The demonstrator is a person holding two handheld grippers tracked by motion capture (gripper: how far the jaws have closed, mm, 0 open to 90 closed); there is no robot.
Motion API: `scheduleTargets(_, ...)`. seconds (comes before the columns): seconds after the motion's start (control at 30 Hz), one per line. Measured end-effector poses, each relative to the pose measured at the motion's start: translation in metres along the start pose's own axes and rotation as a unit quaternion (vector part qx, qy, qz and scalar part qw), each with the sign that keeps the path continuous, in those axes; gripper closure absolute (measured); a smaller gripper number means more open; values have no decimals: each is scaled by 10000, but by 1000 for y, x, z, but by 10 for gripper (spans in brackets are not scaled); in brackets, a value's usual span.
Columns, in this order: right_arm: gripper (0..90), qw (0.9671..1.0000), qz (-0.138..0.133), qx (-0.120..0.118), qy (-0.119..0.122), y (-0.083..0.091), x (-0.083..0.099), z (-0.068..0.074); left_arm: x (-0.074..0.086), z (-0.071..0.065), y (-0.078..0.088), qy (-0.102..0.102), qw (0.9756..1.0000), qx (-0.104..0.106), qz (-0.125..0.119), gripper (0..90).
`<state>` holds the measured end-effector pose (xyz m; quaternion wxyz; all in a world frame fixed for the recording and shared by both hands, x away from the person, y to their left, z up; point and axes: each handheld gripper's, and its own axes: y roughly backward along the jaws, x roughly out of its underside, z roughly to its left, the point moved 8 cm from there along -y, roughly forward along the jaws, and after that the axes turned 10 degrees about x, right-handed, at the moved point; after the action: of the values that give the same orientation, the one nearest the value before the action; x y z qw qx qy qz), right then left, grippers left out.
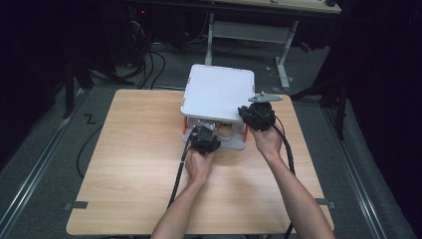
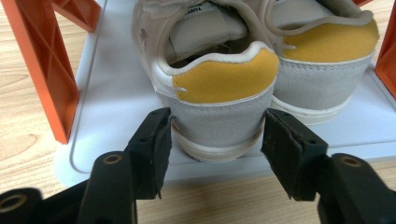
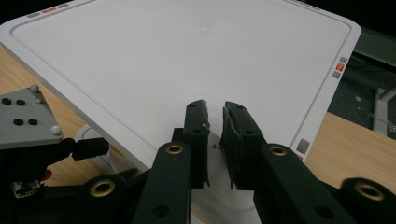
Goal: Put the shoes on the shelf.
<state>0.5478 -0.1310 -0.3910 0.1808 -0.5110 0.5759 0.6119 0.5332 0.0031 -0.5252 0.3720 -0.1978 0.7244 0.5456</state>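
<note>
A pair of white sneakers with yellow heel patches stands on the lower white shelf (image 2: 116, 93) of a small rack with orange supports (image 2: 46, 70). My left gripper (image 2: 217, 135) is open, its jaws set closely on either side of the heel of the nearer shoe (image 2: 224, 107); the second shoe (image 2: 327, 70) sits beside it. In the high view the left gripper (image 1: 204, 133) reaches under the rack's white top panel (image 1: 219, 89). My right gripper (image 3: 215, 126) hovers over the near corner of that top panel (image 3: 177, 56), jaws nearly together and holding nothing.
The rack stands at the far middle of a wooden table (image 1: 134, 164). Cables trail from both grippers toward the table's near edge. A metal-legged desk (image 1: 283, 55) and floor cables lie beyond the table in a dark room.
</note>
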Motion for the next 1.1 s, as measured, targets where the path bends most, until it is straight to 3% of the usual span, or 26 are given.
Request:
scheduleTargets(0.13, 786, 10000, -4, 15, 12, 0, 0, 0, -1, 2, 12, -87, 9998, 145, -121, 351)
scheduleTargets(0.23, 723, 10000, -21, 90, 16, 0, -1, -1, 0, 3, 26, -131, 9992, 319, -219, 326)
scheduleTargets(0.37, 602, 9999, 18, 118, -31, 2, 0, -4, 3, 7, 50, -444, 9972, 509, -313, 318)
scheduleTargets(0.43, 570, 9999, -44, 75, -80, 7, 2, -6, 3, 12, 64, -419, 9960, 667, -410, 314)
scheduleTargets(0.63, 487, 9992, -224, -112, -309, 30, 16, -11, -1, 29, 106, -497, 9920, 879, -754, 292)
scheduleTargets(0.73, 458, 9979, -319, -236, -511, 45, 25, -16, 2, 39, 124, -546, 9905, 913, -876, 283)
scheduleTargets(0.83, 429, 9964, -420, -290, -684, 58, 40, -25, 8, 49, 137, -465, 9892, 993, -971, 265)
scheduleTargets(1.1, 409, 9930, -405, -288, -1076, 78, 90, -43, 31, 71, 162, -309, 9883, 1070, -1041, 244)
